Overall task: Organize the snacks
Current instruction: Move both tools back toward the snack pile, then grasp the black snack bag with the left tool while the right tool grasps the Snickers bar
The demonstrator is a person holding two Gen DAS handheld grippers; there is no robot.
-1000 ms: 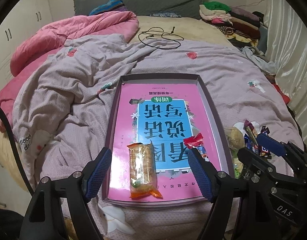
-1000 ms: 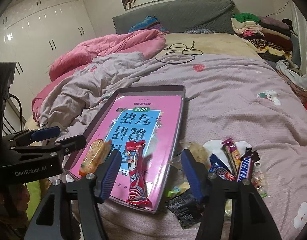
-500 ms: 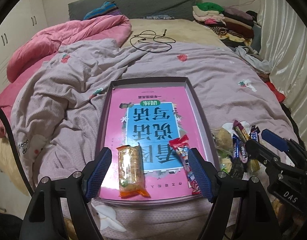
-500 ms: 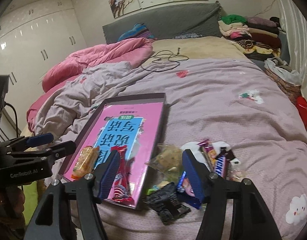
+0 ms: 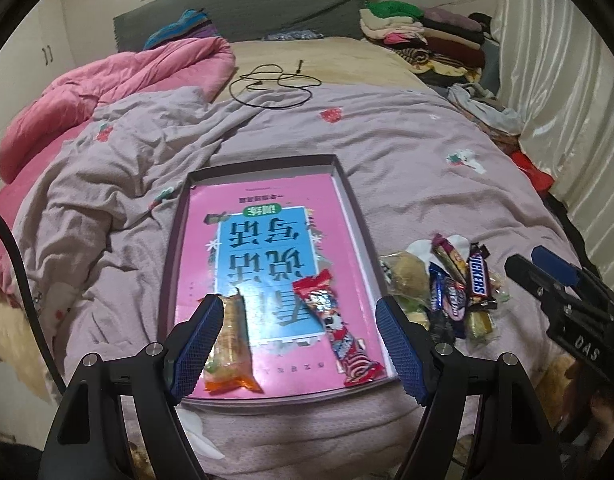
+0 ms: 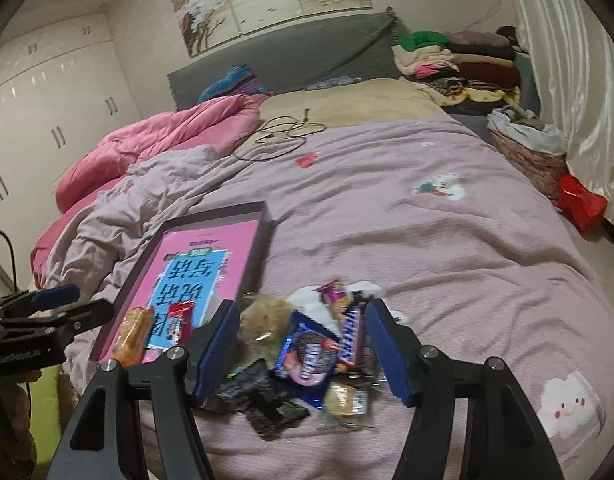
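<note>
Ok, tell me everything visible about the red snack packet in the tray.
The red snack packet is a long, shiny plastic wrapper with crimped ends and a cartoon print. It looks sealed and lies flat and slanted on the pink book cover inside the shallow tray, right of the orange-ended cracker packet. Neither gripper touches it.

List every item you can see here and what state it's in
tray: open, book inside
orange snack: lying in tray
red snack: lying in tray
snack pile: loose on blanket
left gripper: jaws open, empty
right gripper: jaws open, empty, over pile
</note>
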